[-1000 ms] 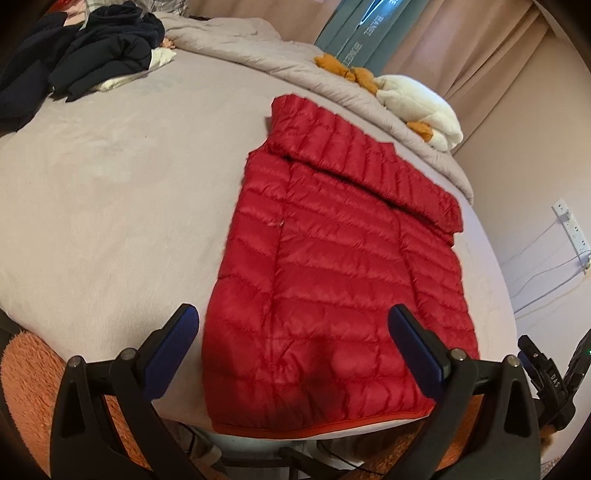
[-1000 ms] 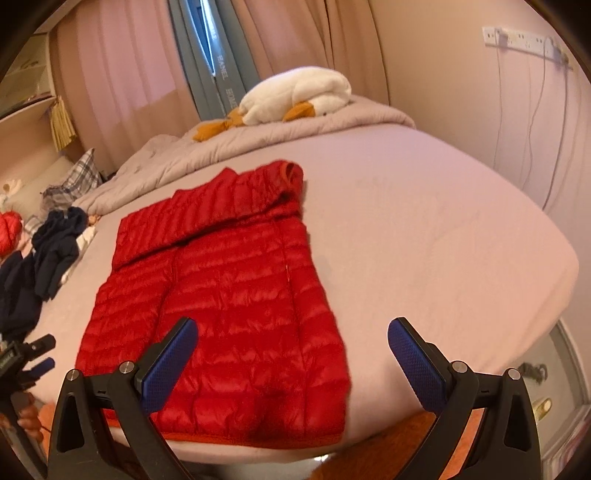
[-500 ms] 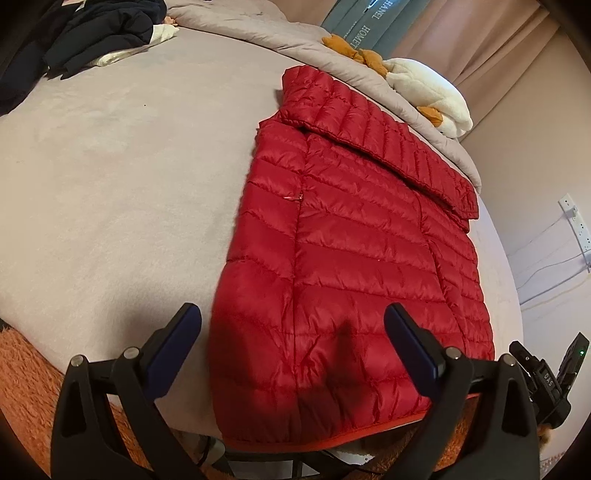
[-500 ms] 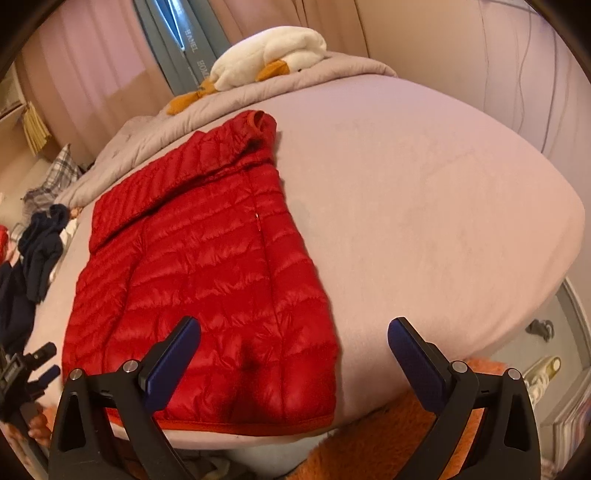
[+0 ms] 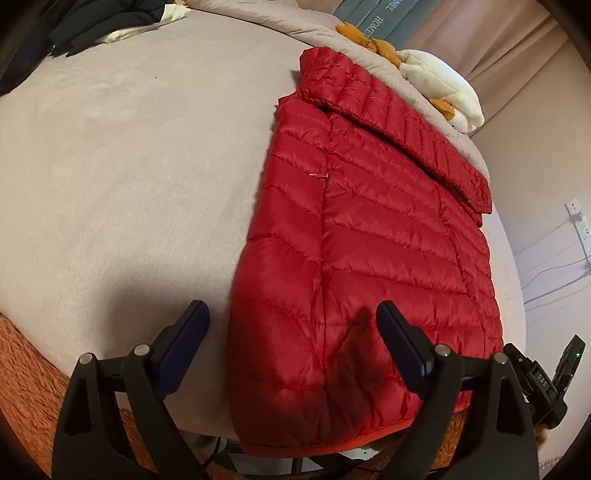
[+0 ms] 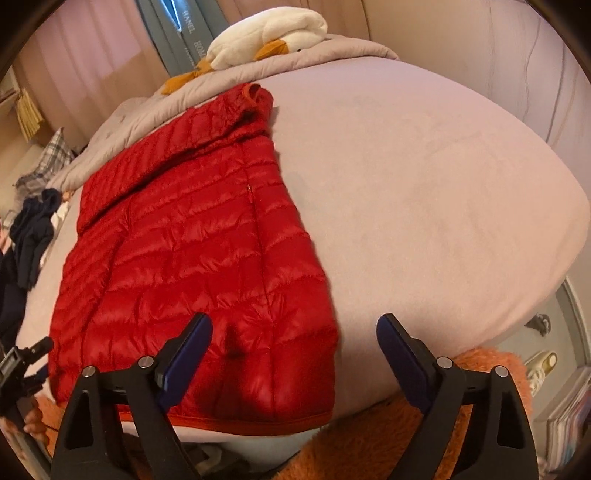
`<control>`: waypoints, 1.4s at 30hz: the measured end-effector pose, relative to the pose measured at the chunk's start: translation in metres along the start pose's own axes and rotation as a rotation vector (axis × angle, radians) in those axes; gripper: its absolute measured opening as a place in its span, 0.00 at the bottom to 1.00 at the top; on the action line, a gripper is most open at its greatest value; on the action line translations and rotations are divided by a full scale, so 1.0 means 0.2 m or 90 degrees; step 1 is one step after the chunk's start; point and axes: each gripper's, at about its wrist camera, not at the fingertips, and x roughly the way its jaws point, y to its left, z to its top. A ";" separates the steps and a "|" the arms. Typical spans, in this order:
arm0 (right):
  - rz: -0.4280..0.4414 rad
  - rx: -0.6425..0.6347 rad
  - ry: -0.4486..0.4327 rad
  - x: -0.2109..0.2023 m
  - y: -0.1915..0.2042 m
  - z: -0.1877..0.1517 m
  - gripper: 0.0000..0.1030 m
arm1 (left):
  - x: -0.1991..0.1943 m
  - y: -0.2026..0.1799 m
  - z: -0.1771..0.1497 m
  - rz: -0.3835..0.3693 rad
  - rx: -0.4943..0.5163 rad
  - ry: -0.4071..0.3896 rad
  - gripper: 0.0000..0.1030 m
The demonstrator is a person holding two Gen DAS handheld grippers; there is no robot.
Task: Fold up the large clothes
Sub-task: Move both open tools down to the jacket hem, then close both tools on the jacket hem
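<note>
The jacket (image 5: 369, 236) is lying flat on the bed (image 5: 129, 166), its hem hanging at the near edge. The left gripper (image 5: 291, 343) is hovering over the hem's left corner, with most of the jacket ahead and to its right. The right gripper (image 6: 293, 354) is hovering over the hem's right corner, the jacket (image 6: 192, 258) stretching ahead and to its left. Beyond the collar, a plush toy (image 6: 269, 33) is lying on a folded blanket (image 6: 332, 51). A pile of clothes (image 5: 92, 26) is sitting far ahead-left of the left gripper.

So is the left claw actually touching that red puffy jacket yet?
Cannot tell. In the left wrist view the left claw straddles the near corner of the red jacket, jaws closing. Its fingertips overlap the fabric, but neither contact nor gap shows plainly.
</note>
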 end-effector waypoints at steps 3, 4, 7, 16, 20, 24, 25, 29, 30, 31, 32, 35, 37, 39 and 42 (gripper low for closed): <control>0.004 -0.003 0.001 0.00 -0.01 -0.01 0.87 | 0.01 -0.01 -0.01 -0.005 0.004 0.007 0.89; 0.001 -0.005 0.003 0.00 0.00 -0.01 0.87 | 0.00 -0.01 -0.01 -0.004 0.006 0.008 0.89; 0.004 0.001 0.008 0.00 -0.02 -0.02 0.85 | 0.01 -0.02 -0.02 -0.008 0.008 0.011 0.87; 0.016 0.005 0.039 0.01 -0.04 -0.07 0.78 | 0.00 -0.02 -0.05 -0.030 0.005 0.025 0.77; 0.028 -0.002 0.054 0.03 -0.01 -0.09 0.78 | -0.01 -0.03 -0.08 -0.022 0.034 0.028 0.74; 0.032 -0.001 0.059 0.03 -0.01 -0.11 0.78 | -0.01 -0.04 -0.11 -0.027 0.041 0.036 0.74; 0.032 0.000 0.059 0.04 0.00 -0.11 0.78 | -0.01 -0.05 -0.12 -0.027 0.046 0.037 0.74; 0.032 -0.004 0.071 0.05 0.00 -0.11 0.78 | -0.01 -0.04 -0.12 -0.033 0.041 0.041 0.74; 0.035 -0.005 0.071 0.05 0.00 -0.11 0.78 | 0.00 -0.04 -0.12 -0.034 0.039 0.041 0.74; 0.037 -0.005 0.070 0.05 0.00 -0.11 0.78 | 0.00 -0.04 -0.13 -0.034 0.039 0.038 0.74; 0.038 -0.004 0.068 0.06 0.00 -0.11 0.78 | 0.00 -0.05 -0.13 -0.036 0.040 0.037 0.75; 0.035 0.000 0.069 0.07 0.00 -0.11 0.76 | 0.01 -0.07 -0.13 -0.036 0.036 0.042 0.76; 0.043 0.003 0.067 0.07 0.01 -0.10 0.73 | 0.02 -0.09 -0.14 -0.028 0.055 0.040 0.76; 0.037 -0.013 0.064 0.08 0.03 -0.11 0.71 | 0.02 -0.10 -0.15 -0.027 0.067 0.033 0.76; 0.032 -0.016 0.055 0.08 0.04 -0.13 0.68 | 0.03 -0.10 -0.14 -0.035 0.064 0.040 0.76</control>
